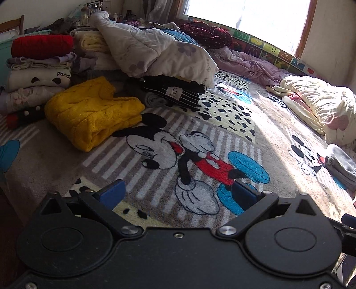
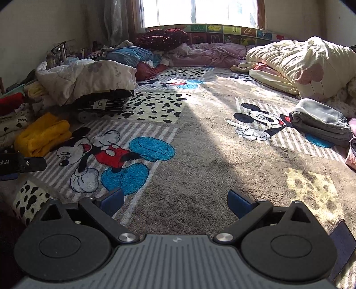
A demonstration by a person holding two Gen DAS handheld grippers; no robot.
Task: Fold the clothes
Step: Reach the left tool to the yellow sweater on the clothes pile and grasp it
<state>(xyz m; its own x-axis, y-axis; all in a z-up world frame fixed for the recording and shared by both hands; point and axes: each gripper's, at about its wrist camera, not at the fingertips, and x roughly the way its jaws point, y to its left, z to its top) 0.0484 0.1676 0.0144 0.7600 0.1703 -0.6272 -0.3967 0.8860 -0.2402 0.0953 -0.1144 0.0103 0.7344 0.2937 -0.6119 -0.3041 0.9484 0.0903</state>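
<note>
Left gripper (image 1: 178,195) jaws spread, yellow sweater (image 1: 93,113) well beyond.

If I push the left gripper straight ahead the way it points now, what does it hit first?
Probably just the blanket itself, about at the Mickey print. The left gripper is open and empty, angled down at it. The yellow sweater sits off to the left; depth is uncertain.

A plush Mickey Mouse carpet (image 2: 200,142) covers the floor, with striped and dalmatian-spotted panels. At twelve o'clock a bright window (image 2: 200,11) in a wooden frame throws a broad band of sunlight across the pile. An alphabet play mat (image 2: 231,30) stands along the wall beneath it. Plain pale walls (image 2: 55,24) enclose the room; a sheer curtain (image 2: 114,20) hangs at eleven o'clock.
</note>
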